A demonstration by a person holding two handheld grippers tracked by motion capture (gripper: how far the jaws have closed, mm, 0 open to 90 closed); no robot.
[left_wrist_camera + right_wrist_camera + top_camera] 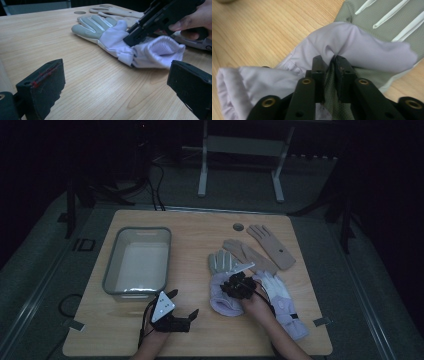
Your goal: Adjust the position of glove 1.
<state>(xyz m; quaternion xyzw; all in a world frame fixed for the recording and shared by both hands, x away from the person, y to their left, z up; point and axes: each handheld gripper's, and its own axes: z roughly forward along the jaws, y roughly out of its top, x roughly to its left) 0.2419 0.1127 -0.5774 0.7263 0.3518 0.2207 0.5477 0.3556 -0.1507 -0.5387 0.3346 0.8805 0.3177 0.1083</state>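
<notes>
A lilac glove with a grey, white-striped palm (221,296) (110,35) (367,47) lies on the wooden table (195,227), right of centre. My right gripper (239,281) (331,59) points down onto it, and its jaws pinch a raised fold of the lilac fabric near the cuff. The left gripper view shows that gripper (132,39) from the side, its tip buried in the cloth. My left gripper (184,303) (115,82) rests low over the table near the front edge, open wide, with bare wood between its jaws.
A second lilac glove (284,302) lies just right of the held one. Two tan gloves (272,245) (248,255) lie behind them. A grey plastic bin (112,267) stands at the left. A round cable hole (238,227) sits near the far edge.
</notes>
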